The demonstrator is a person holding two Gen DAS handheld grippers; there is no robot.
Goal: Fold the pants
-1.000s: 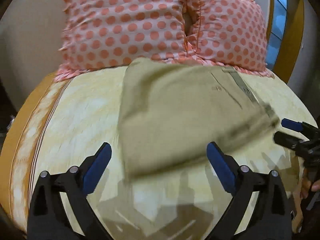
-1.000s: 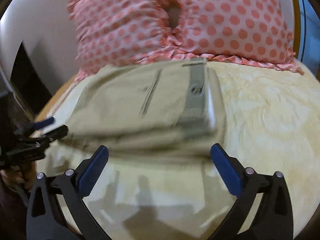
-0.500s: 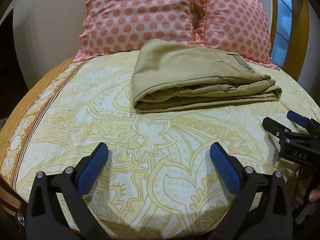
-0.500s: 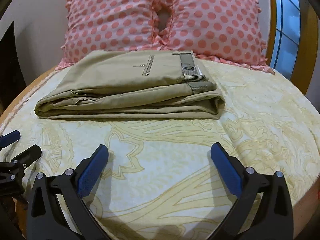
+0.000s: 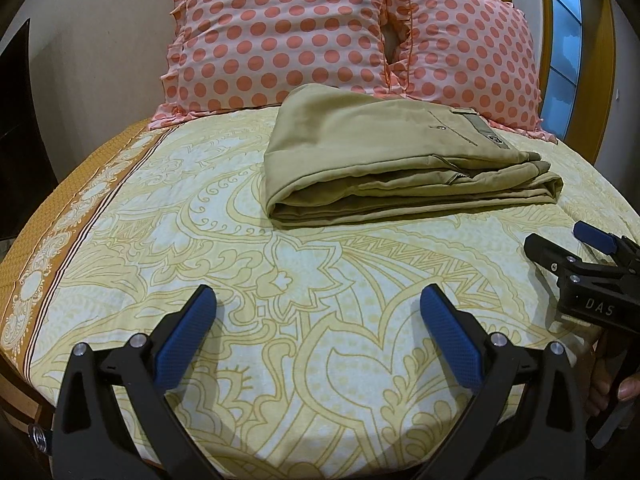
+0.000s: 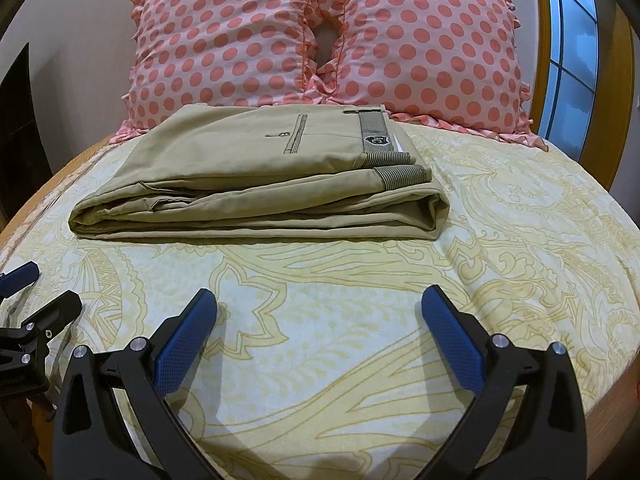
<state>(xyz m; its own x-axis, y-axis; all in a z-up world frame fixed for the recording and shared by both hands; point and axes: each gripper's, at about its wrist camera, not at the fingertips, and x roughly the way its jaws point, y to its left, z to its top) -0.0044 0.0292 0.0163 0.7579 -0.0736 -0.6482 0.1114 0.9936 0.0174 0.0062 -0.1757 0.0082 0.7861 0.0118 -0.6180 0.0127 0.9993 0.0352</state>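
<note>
Khaki pants folded into a flat stacked bundle, lying on the bed toward 12 o'clock from both cameras. In the right wrist view, same pants dead ahead at 12 o'clock, layered edges facing the camera, striped waistband and small shield badge at the 1 o'clock corner of the bundle, back-pocket slit and button on top. Just behind the bundle, two pink polka-dot pillows: left pillow and right pillow propped side by side, far edge of the pants touching or very nearly touching their frilled hems. Yellow patterned bedsheet spread under everything, orange border band at 9 o'clock in the left wrist view. Window with a wooden frame at 2 o'clock.

Left tongs spread wide apart, blue pads bare, holding nothing, poised over the sheet well short of the pants. Right tongs likewise spread wide, nothing between the pads, near edge of the bundle ahead and apart from them. Right tongs also seen from the left wrist view at 3 o'clock, black body lettered "DAS", a few fingertips of the holding hand at the lower edge. Left tongs seen from the right wrist view at 9 o'clock, low over the sheet.
</note>
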